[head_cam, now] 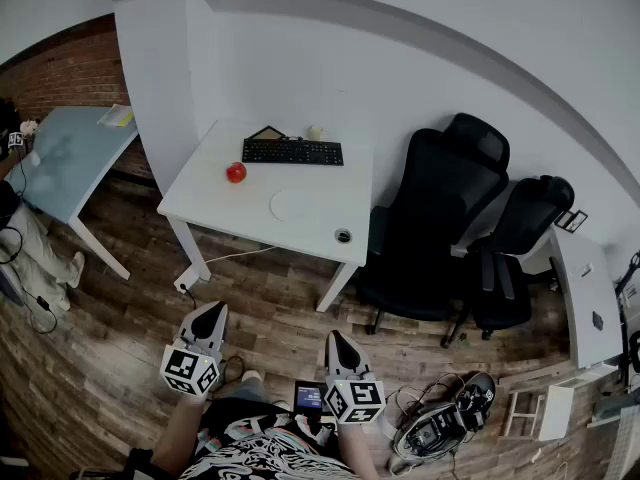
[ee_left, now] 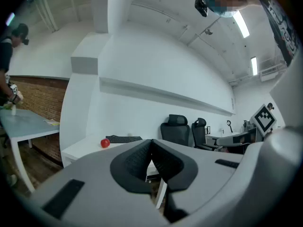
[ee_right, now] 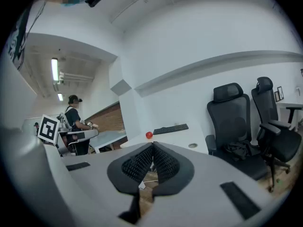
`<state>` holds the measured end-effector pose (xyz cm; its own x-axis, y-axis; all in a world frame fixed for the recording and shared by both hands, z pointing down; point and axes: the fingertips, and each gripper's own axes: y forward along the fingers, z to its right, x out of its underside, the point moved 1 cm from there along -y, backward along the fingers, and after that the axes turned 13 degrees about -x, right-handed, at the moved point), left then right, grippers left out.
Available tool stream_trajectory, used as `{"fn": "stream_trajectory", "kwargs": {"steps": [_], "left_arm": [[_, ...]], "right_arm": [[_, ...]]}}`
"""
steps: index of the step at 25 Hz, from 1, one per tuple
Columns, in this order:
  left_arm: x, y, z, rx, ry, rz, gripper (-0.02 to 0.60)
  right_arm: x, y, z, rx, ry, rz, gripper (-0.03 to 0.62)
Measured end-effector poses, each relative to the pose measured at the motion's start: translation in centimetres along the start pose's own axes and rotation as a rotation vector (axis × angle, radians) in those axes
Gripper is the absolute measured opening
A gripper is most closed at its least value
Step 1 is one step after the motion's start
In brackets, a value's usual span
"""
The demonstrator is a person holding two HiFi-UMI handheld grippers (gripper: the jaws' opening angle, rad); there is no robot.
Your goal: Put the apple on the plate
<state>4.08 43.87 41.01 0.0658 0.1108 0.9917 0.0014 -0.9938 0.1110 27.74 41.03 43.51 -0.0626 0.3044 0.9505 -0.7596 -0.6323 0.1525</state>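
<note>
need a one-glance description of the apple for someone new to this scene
Start at the white desk against the wall. Near its left end, just in front of the black keyboard, sits the apple: small, round, the only red thing on the desk.

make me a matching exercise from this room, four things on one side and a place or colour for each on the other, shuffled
Things
1. apple
2. keyboard
3. plate
4. office chair

Place or colour
A. on the floor, right of the desk
B. along the desk's far edge, by the wall
C. white, near the desk's middle
D. red, on the desk's left half

Pairs: 1-D, 2-B, 3-C, 4-A
</note>
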Motion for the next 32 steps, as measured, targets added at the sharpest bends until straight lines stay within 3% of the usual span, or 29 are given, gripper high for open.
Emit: {"fn": "stream_trajectory", "kwargs": {"steps": [22,32], "left_arm": [[0.2,-0.8,-0.1,-0.025,0.047,-0.008,0.015],[-0.1,2.5,-0.9,-0.038,0.058,0.003,0.015]], "right_arm": [[-0.3,0.5,-0.5,-0.01,-0.095,-0.037,0.029],[-0.7,3.3,1.2,-0.028,-0.098,-0.054,0.029]]}}
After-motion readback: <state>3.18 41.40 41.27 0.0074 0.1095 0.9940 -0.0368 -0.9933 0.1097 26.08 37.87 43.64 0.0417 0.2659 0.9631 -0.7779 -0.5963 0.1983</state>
